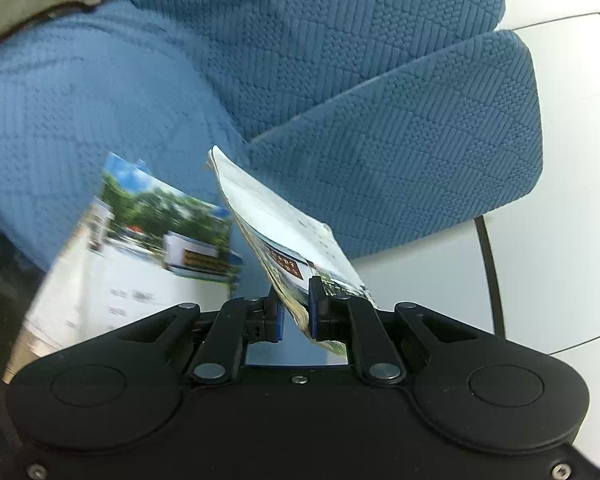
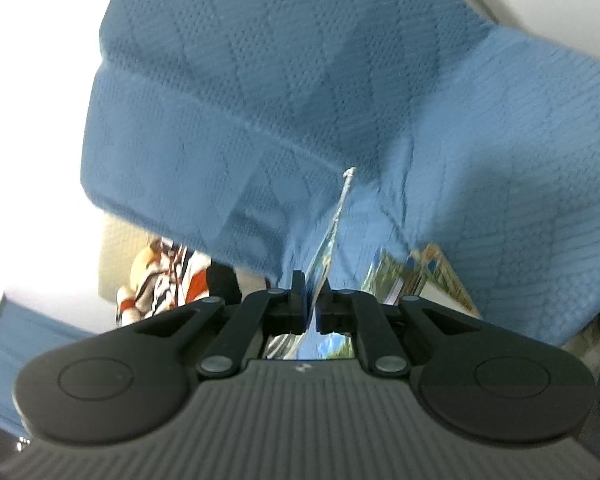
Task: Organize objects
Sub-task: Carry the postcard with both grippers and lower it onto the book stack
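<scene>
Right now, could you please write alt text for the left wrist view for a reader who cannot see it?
The left gripper is shut on a thin printed booklet, holding it tilted on edge in front of a blue textured sofa. A second, blurred booklet with a photo of trees shows to the left, and pale floor to the right.

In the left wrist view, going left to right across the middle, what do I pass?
Blurred photo booklet → the thicker booklet pinched in the left claw → blue chair seat cushion → thin black chair leg → white tiled floor.
</scene>
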Available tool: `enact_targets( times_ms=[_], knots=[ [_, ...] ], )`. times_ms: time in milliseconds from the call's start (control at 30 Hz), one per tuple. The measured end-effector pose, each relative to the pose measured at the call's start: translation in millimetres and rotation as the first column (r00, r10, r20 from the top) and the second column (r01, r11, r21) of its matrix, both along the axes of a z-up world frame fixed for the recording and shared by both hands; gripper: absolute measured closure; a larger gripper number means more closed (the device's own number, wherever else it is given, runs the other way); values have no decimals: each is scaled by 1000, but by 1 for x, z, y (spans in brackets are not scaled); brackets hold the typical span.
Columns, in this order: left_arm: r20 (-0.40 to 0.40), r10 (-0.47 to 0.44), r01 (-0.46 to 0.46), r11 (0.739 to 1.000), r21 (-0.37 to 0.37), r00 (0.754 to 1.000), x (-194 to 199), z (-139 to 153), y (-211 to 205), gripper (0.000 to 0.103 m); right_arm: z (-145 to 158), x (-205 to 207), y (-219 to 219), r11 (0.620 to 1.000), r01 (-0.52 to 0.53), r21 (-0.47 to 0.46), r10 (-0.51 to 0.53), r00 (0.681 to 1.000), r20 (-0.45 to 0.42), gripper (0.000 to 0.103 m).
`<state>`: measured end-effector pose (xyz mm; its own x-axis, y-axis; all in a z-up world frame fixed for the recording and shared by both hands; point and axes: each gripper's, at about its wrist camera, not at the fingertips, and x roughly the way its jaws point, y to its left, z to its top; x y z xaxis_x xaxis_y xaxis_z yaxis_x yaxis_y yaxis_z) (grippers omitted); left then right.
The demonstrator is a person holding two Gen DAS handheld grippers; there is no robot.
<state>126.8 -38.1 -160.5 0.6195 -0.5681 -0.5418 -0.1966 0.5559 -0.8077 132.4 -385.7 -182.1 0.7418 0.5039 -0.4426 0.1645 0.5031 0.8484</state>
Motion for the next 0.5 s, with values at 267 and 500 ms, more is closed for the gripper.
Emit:
enact_targets(
  times_ms=[267,500],
  knots=[
    [-55,-37,40,998,55,998,-4,-42,37,92,-37,0,39,996,-73,-55,70,996,-47,92],
    [-137,-64,80,990,116,989,-17,-79,45,93,-74,-15,56,987,-107,-119,86,982,-170,92]
  ],
)
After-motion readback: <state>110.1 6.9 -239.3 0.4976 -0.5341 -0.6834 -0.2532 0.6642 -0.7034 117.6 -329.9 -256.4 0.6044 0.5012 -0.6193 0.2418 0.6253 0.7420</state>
